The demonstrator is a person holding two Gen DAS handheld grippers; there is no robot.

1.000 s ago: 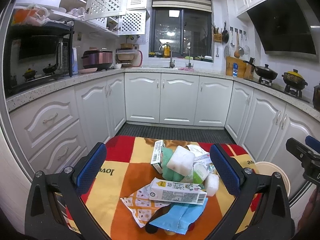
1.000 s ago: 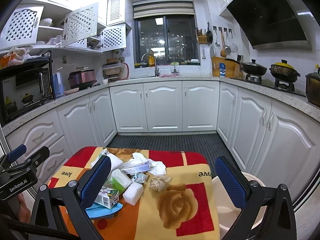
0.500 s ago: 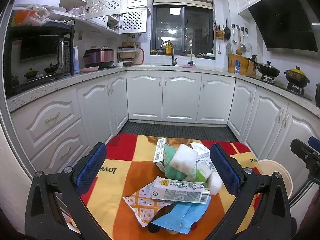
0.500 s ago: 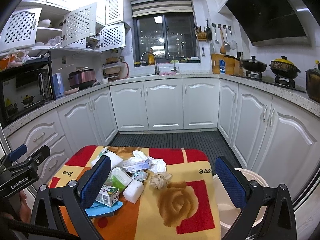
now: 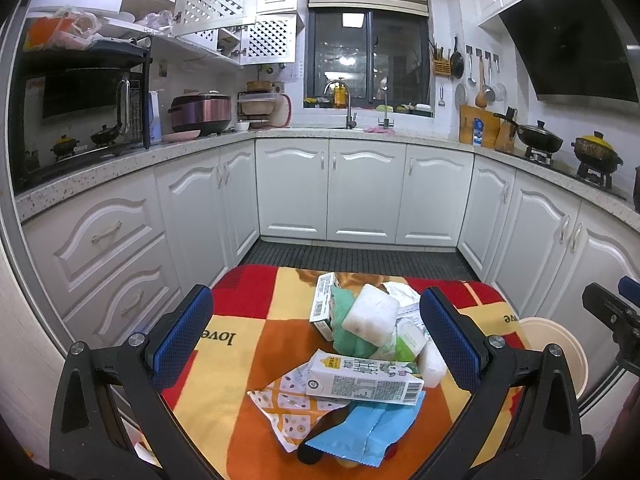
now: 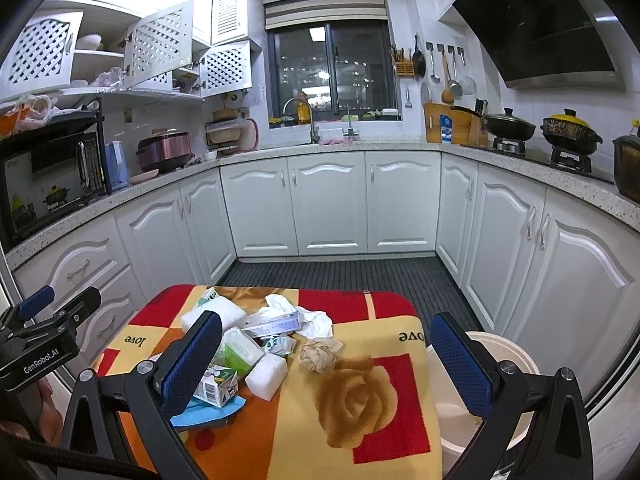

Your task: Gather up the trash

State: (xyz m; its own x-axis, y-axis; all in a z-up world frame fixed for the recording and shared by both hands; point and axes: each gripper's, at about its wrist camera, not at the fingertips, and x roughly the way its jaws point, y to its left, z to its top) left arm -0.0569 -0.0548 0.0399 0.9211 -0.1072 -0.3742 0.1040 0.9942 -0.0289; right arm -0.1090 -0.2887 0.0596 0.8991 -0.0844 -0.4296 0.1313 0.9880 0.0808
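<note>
A heap of trash lies on a small table under a red, orange and yellow cloth point(image 5: 248, 344). Nearest in the left wrist view are a white milk carton point(image 5: 364, 378), a blue wrapper point(image 5: 368, 428) and a patterned packet point(image 5: 284, 404), with a white foam block point(image 5: 370, 314) behind. My left gripper point(image 5: 316, 344) hovers open above the heap, holding nothing. In the right wrist view a crumpled brown paper ball point(image 6: 320, 354), a foam block point(image 6: 266, 376) and a green-and-white pack point(image 6: 240, 350) show. My right gripper point(image 6: 326, 364) is open and empty over the table's right half.
A cream round bin point(image 6: 500, 364) stands on the floor against the table's right side, also seen as the cream bin point(image 5: 556, 354). White cabinets point(image 5: 364, 188) ring the room. Dark ribbed floor mat point(image 6: 344, 276) lies beyond the table.
Both views have shifted slightly; the left gripper has drifted a little, the trash heap sits marginally further right in its view. Both stay open and nothing has been picked up.
</note>
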